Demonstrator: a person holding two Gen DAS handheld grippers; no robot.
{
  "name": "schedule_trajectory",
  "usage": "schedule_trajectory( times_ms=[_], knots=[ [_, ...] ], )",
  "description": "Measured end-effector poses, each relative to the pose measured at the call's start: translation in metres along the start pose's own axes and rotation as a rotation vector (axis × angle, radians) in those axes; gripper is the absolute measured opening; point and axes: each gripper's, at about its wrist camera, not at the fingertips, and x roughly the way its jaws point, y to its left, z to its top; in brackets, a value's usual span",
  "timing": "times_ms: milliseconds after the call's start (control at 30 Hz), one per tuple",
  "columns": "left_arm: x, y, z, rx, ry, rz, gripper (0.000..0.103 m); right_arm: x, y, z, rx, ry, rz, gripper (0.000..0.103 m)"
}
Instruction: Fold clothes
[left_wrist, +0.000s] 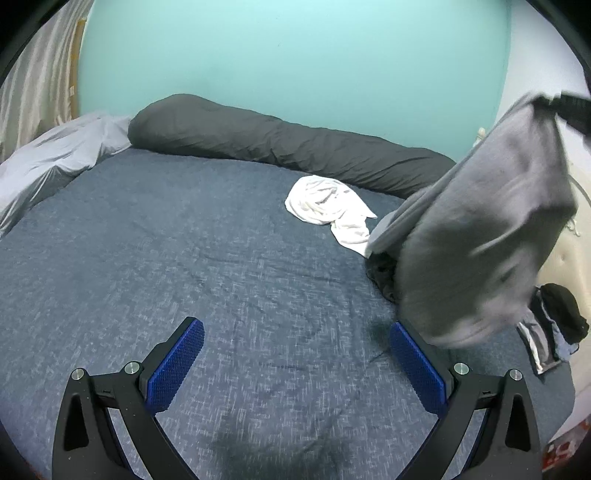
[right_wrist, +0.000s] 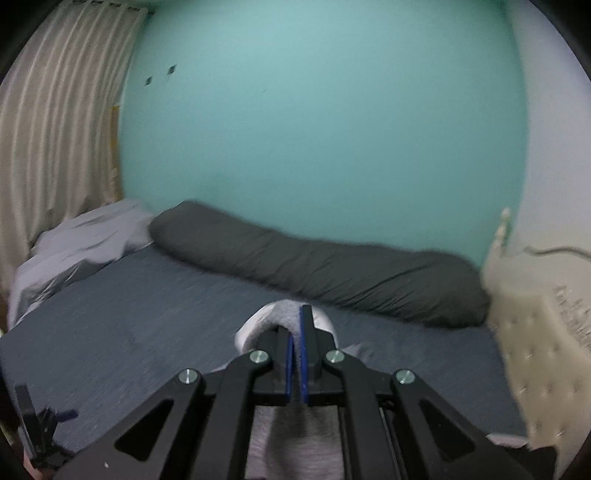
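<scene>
Nearest me, my left gripper hovers spread wide and empty over the blue bed, probably ready to catch a free edge. My right gripper is clamped on a grey garment, holding it aloft so it hangs open. Farther back, a white garment lies crumpled before the dark bolster.
</scene>
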Motion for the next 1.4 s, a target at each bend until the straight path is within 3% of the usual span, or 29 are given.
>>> schedule_trajectory(
  times_ms=[233,567,667,733,867,1000,1200,1400],
  knots=[
    [-0.016,0.007,-0.008,-0.009,0.0,0.01,0.103,0.039,0.053,-0.081,0.042,0.132,0.15,0.003],
    [-0.007,0.016,-0.021,-0.041,0.031,0.001,0.103,0.075,0.09,-0.169,0.139,0.309,0.29,0.005],
    [0.003,0.015,-0.027,-0.042,0.047,-0.006,0.103,0.082,0.083,-0.188,0.204,0.381,0.385,0.006],
    [0.012,0.016,-0.03,-0.054,0.055,-0.008,0.103,0.078,0.081,-0.196,0.195,0.395,0.389,0.007],
    [0.03,0.017,-0.037,-0.078,0.071,-0.014,0.103,0.07,0.06,-0.21,0.266,0.381,0.41,0.031],
    [0.049,0.013,-0.041,-0.1,0.078,-0.035,0.103,0.066,0.039,-0.228,0.327,0.391,0.419,0.045],
    [0.079,0.013,-0.05,-0.12,0.095,-0.044,0.103,0.066,0.014,-0.256,0.366,0.431,0.473,0.047],
    [0.109,0.024,-0.06,-0.158,0.11,-0.026,0.103,0.06,-0.019,-0.27,0.396,0.417,0.484,0.047]
  ],
)
